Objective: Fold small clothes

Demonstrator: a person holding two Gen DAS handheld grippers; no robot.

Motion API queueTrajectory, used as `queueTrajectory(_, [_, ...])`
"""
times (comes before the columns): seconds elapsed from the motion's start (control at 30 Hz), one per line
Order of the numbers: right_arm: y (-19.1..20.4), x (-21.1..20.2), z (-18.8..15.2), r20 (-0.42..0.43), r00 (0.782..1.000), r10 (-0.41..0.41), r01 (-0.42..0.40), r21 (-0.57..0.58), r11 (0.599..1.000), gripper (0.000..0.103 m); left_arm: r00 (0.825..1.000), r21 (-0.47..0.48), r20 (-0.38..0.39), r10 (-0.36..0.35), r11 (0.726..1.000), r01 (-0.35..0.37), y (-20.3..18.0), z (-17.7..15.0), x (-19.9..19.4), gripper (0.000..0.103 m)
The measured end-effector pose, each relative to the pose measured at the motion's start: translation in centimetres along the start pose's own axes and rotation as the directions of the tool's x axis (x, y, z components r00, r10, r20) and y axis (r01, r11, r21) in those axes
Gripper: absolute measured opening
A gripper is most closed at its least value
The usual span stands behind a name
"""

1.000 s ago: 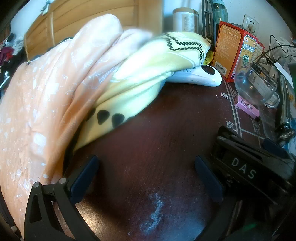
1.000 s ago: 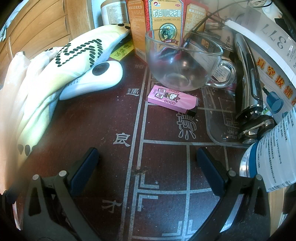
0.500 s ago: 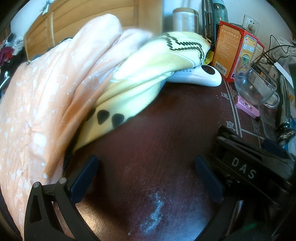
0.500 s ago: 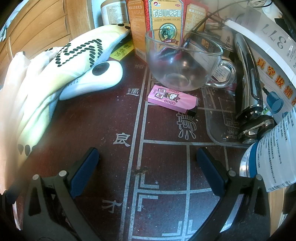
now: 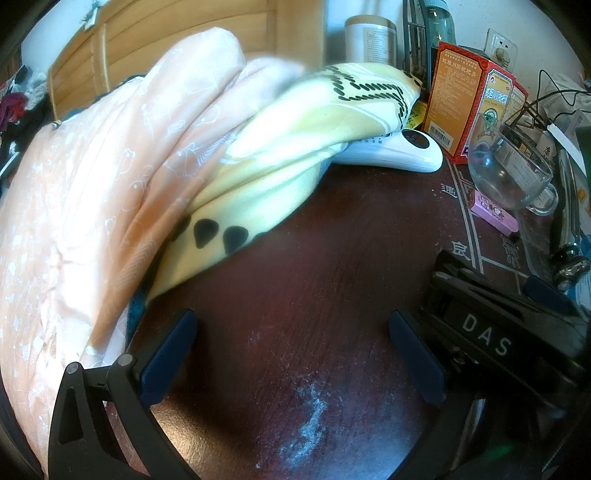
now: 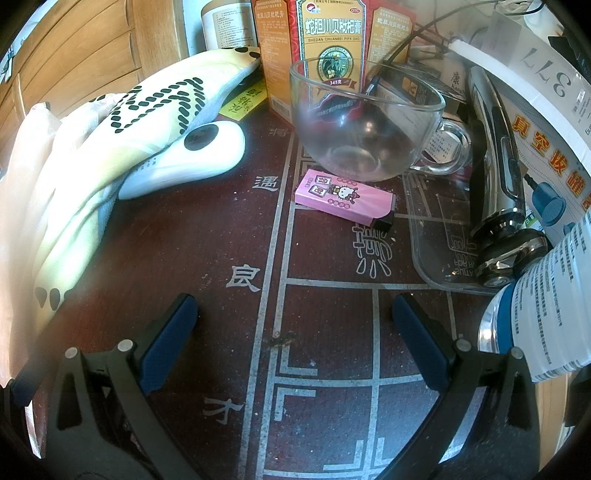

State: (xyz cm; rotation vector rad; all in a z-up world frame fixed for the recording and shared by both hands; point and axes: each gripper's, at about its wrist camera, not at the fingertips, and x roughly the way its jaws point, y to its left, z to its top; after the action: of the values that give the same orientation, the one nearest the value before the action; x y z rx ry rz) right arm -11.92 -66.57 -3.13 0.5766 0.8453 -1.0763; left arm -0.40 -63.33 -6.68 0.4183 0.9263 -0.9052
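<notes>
A pale yellow cloth with black dots (image 5: 280, 162) lies bunched on the dark red table (image 5: 332, 258), half under a peach patterned cloth (image 5: 110, 177) heaped at the left. The same yellow cloth (image 6: 110, 147) shows at the left of the right wrist view. My left gripper (image 5: 291, 354) is open, low over bare table just in front of the yellow cloth, holding nothing. My right gripper (image 6: 295, 336) is open too, over the table's white line markings, empty. Its black body (image 5: 491, 332) shows at the right of the left wrist view.
A white handset (image 6: 184, 162) lies partly under the yellow cloth. Behind stand an orange-red medicine box (image 6: 328, 33), a glass mug (image 6: 365, 122) and a tin (image 5: 369, 40). A pink box (image 6: 343, 195), an electric shaver (image 6: 498, 177) and a white bottle (image 6: 546, 314) crowd the right.
</notes>
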Motion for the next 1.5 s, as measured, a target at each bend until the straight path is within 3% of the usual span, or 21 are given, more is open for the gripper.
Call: queueTrajectory(1.5, [-0.08,0.16,-0.89,0.006,1.000,-0.003,0.003,0.003,1.000,0.103,1.000,-0.010,0.006,-0.001,1.000,0.001,-0.09,0.07,-0.02,0.103])
